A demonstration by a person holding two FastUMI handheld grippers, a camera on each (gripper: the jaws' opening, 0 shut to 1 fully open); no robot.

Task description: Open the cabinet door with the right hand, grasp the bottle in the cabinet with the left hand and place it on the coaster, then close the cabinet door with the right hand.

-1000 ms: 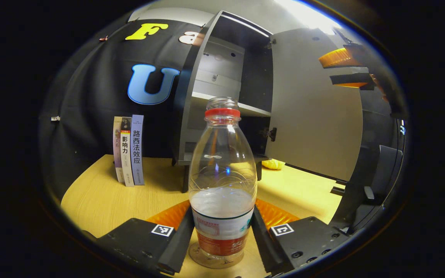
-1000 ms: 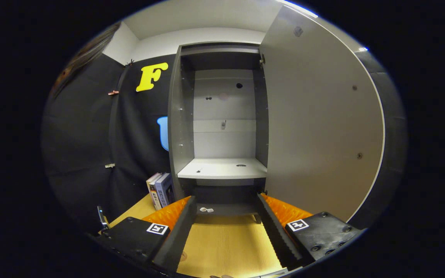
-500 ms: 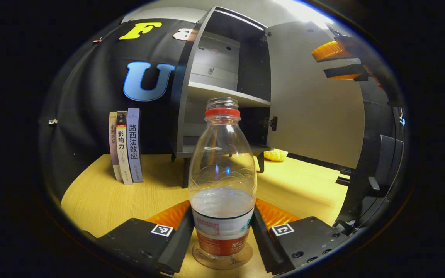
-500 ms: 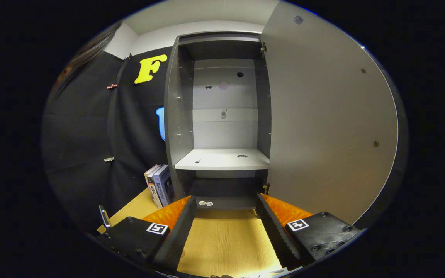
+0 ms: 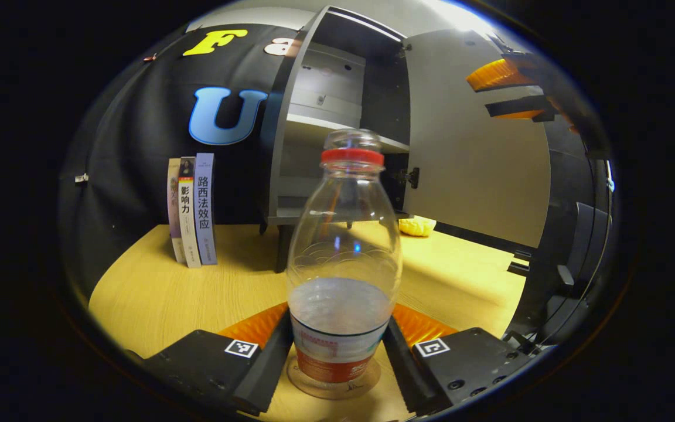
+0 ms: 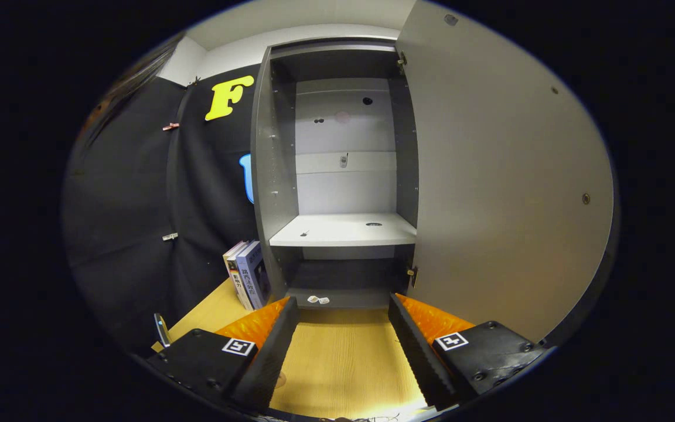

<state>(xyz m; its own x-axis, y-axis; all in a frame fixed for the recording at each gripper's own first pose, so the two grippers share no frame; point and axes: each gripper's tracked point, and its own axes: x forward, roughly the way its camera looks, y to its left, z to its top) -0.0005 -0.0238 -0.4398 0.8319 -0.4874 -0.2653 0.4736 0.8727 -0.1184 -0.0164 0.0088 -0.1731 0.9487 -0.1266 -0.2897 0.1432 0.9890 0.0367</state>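
Bottle (image 5: 343,258) now tilted right, part-filled, between left tongs (image 5: 337,366)

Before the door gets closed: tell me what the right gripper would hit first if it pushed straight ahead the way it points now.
Probably the cabinet itself: the open right gripper aims into its lower compartment, over bare table. The open door stands off to its right. Depth is unclear.

left hand-held gripper (image 5: 337,366) | black blocks | square markers | screws
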